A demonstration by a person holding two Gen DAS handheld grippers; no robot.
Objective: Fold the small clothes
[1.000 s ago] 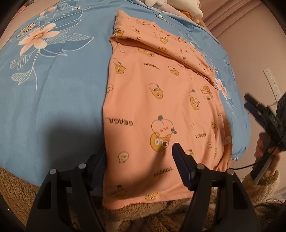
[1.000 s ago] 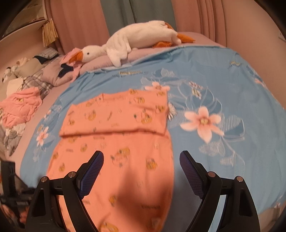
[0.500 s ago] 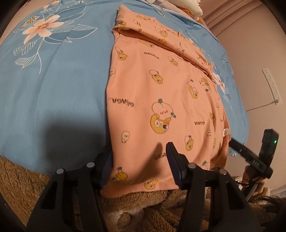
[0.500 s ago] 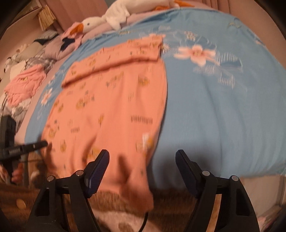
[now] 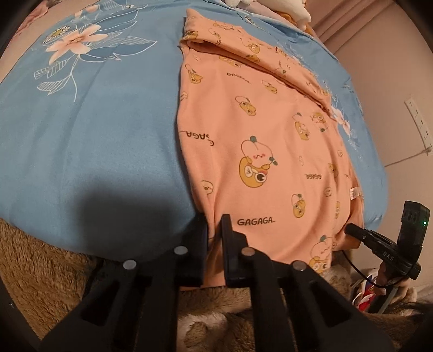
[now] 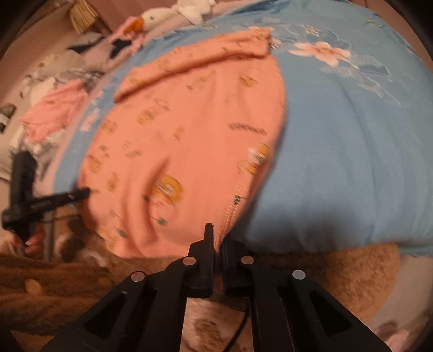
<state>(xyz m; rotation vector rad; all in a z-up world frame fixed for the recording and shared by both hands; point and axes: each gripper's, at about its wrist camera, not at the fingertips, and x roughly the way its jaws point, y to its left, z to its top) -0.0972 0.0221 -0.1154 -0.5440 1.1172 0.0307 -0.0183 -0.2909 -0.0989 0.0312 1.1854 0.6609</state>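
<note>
Peach garment (image 5: pixel 259 140) lies flat on the blue bedspread (image 5: pixel 94 130), far end folded over | left gripper (image 5: pixel 215 230) just clamped onto its near-left hem corner | right gripper (image 6: pixel 217 238) just clamped onto its near-right hem corner

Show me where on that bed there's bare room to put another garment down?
The blue floral bedspread lies bare beside the peach shirt, out past the pink flower print. The head end is crowded: a plush goose and rumpled pink clothes.
</note>
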